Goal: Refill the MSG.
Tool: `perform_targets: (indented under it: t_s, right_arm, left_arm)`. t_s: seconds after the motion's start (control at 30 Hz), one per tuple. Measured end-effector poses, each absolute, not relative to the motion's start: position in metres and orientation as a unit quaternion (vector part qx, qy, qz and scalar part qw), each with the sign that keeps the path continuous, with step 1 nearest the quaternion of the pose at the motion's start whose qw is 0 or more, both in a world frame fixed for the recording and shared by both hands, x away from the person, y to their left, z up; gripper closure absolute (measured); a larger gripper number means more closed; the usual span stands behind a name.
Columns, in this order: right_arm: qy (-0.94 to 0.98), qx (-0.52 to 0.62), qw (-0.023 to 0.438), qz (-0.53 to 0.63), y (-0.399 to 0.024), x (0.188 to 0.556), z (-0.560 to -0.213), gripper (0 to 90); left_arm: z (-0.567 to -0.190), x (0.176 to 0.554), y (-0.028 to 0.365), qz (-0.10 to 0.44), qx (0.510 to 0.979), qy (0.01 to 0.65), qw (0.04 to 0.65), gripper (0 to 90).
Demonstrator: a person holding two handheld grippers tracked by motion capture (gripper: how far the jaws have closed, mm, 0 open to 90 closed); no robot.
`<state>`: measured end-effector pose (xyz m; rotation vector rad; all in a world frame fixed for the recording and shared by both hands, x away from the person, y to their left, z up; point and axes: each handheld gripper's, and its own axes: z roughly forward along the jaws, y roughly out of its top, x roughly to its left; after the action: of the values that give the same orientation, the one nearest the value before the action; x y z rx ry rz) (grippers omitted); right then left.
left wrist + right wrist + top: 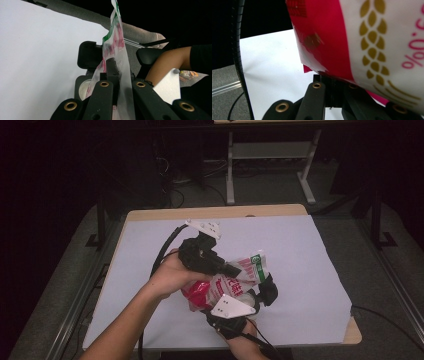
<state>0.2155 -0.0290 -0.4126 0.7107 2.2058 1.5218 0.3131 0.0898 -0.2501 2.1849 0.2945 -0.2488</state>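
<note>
A plastic bag (246, 271) printed in red, white and green hangs above the white-covered table (305, 245), held between both grippers. My left gripper (233, 269) comes in from the left, and its jaws are shut on the bag's thin clear film (117, 50). My right gripper (212, 309) comes from below at the near edge, under its grey plate. In the right gripper view its jaws (329, 82) are closed on the red lower edge of the bag (372, 37), which has gold wheat print. In the left gripper view my left gripper (112, 67) pinches the film edge-on.
The table's wooden rim (352, 335) shows at the near right corner. Black cables trail from both grippers; the left one's cable (165, 247) loops over the table. Grey carpet and a white desk frame (230, 170) lie beyond the far edge.
</note>
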Motion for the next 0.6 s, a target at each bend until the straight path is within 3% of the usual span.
perform_targets:
  t_s: [0.6]
  right_arm:
    - [0.787, 0.259, 0.186, 0.528, -0.036, 0.212, -0.412, 90.0]
  left_arm:
    - [-0.249, 0.313, 0.113, -0.085, 0.872, 0.119, 0.467, 90.0]
